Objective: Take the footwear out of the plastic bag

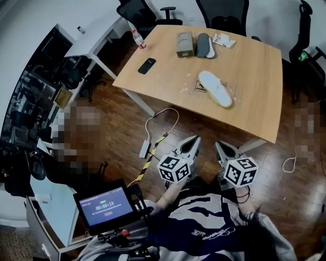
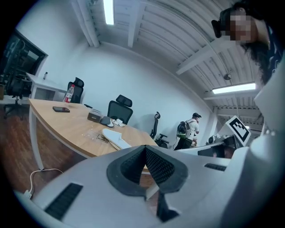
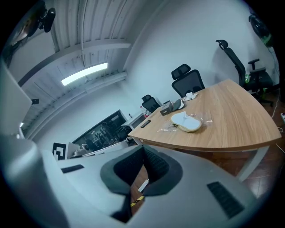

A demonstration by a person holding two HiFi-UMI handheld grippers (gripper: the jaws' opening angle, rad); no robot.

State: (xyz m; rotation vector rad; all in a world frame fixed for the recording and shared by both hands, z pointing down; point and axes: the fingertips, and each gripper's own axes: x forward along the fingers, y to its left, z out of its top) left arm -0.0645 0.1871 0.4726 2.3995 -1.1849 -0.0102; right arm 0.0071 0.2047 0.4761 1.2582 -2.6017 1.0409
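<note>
A white slipper [image 1: 215, 88] lies in a clear plastic bag [image 1: 196, 84] near the middle of the wooden table [image 1: 254, 97]. It shows again as the slipper [image 2: 113, 138] in the left gripper view and the slipper [image 3: 187, 121] in the right gripper view. Both grippers hover over the floor in front of the table, well short of the bag. My left gripper [image 1: 193, 141] is shut with nothing in it. My right gripper [image 1: 220, 147] is also shut and empty. Their tips, left gripper [image 2: 145, 148] and right gripper [image 3: 143, 148], point toward the table.
At the table's far edge lie a grey box [image 1: 184, 44], a dark insole-like item [image 1: 202, 45] and white packets [image 1: 224, 40]. A black phone [image 1: 146, 66] and a bottle [image 1: 137, 38] sit at the left end. Cables [image 1: 153, 132] run over the floor. Office chairs [image 1: 224, 12] ring the table.
</note>
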